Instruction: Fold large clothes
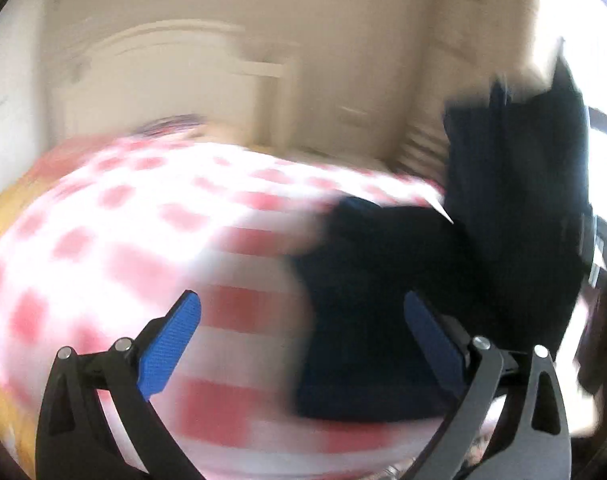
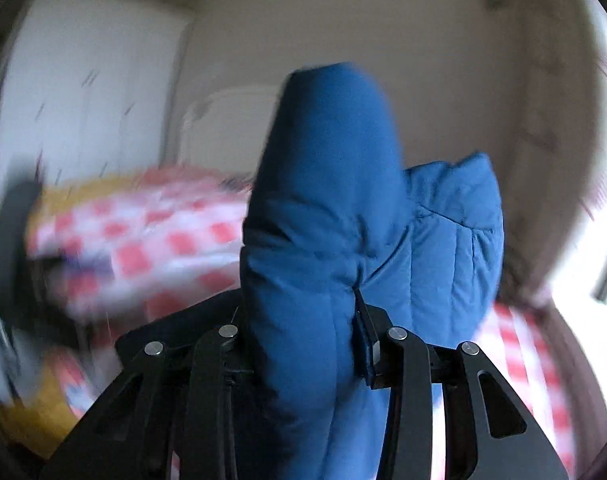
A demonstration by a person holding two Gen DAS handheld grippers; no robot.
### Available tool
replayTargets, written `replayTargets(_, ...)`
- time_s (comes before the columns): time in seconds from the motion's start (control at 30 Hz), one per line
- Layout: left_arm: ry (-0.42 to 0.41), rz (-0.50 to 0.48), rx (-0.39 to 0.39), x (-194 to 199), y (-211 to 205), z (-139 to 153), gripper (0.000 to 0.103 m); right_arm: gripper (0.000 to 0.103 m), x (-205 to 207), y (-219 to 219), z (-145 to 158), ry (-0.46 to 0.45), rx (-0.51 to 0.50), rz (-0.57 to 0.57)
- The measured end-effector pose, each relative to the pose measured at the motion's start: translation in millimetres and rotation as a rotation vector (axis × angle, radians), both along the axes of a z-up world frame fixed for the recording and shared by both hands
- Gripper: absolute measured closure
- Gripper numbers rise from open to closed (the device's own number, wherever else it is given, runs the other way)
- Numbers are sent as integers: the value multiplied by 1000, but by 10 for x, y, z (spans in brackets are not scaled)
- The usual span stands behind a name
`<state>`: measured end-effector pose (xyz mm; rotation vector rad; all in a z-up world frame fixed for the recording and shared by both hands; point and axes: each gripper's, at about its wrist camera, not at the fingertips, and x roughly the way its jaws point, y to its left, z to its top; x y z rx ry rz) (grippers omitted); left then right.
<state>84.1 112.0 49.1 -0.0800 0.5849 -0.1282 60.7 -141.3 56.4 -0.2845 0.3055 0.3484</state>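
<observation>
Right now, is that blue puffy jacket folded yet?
Not folded: the blue jacket hangs bunched, pinched in the right gripper above the checked bedcover.

Both cameras ride the handheld grippers, looking forward along their fingers and a little downward. The left one peers between its blue-padded fingers [image 1: 171, 344] across the red-and-white checked bedcover [image 1: 151, 216] toward a cream wall — everything smeared by blur. The right one sits hard up against a puffy blue quilted jacket [image 2: 327, 216] that fills its centre. Both views share that checked cover, the dark-looking jacket [image 1: 515, 208] and the pale room corner.
</observation>
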Motion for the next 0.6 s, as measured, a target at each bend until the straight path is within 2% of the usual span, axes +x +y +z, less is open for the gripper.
replayTargets(0.03,-1,53,-54,9,236,74,2,64,22,274,-118,2,-83,38)
replayTargets(0.1,-18,99,-119,11,503,204,2,62,43,903,-619,24,-384,129)
replayTargets(0.13,-32,114,-125,11,571,268,2,59,-24,1210,-974,-22,-595,153)
replayTargets(0.17,-42,113,-118,22,590,332,2,55,-119,1362,-1178,-125,-736,137)
replayTargets(0.2,-51,102,-106,0,599,400,2,52,-175,1439,-1310,-171,-816,138)
replayTargets(0.23,-66,78,-85,33,527,487,2,51,-186,1447,-1349,-171,-819,141)
replayTargets(0.3,-84,24,-62,38,407,617,2,51,-141,1373,-1258,-134,-751,151)
replayTargets(0.4,-89,-135,-2,301,-83,859,2,51,-113,1320,-1231,-127,-744,161)
replayTargets(0.5,-48,-267,57,734,-610,980,2,52,-174,1290,-1261,-156,-765,185)
replayTargets(0.57,9,-311,89,1056,-879,984,2,53,-240,1218,-1226,-166,-732,225)
replayTargets(0.6,31,-311,117,1221,-1012,967,2,57,-280,1154,-1152,-173,-678,245)
